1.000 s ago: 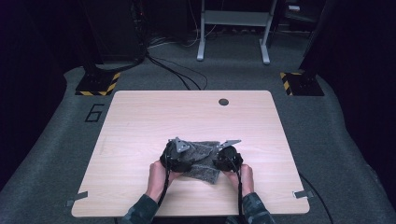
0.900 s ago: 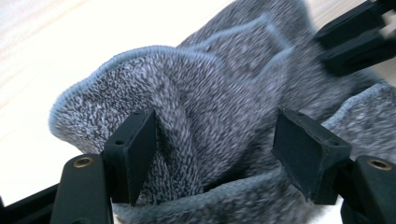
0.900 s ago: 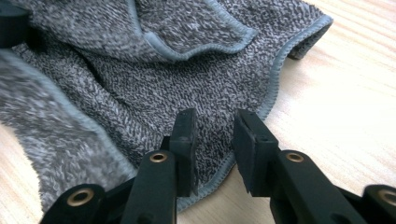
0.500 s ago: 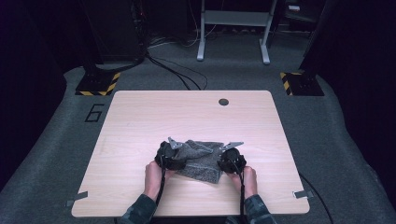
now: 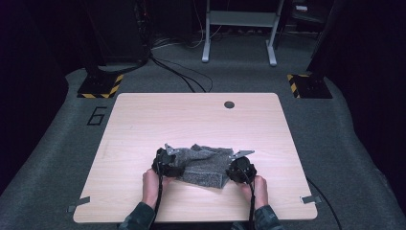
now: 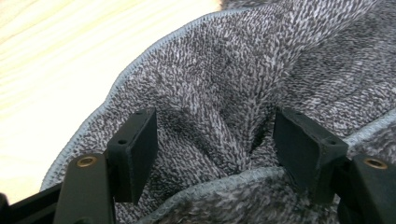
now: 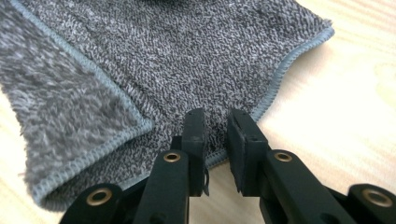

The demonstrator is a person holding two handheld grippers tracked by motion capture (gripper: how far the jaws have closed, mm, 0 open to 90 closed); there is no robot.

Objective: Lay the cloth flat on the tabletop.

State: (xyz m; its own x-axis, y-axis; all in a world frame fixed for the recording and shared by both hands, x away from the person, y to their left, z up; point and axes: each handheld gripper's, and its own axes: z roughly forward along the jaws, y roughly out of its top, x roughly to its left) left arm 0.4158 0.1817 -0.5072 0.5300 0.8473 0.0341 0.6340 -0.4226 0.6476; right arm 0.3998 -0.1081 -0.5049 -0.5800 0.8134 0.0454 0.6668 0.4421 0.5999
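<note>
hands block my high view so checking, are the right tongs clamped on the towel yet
observer: Not clamped as far as I can see. The right tongs have just been closing and stand narrow, with the hemmed edge of the grey towel in the gap between them.
operator: and the left ones
observer: The left tongs are wide open, with a raised fold of the cloth between the pads.
operator: is it lying flat near the right tongs
observer: No, one corner there is folded over, fluffier side up, on the table.
</note>
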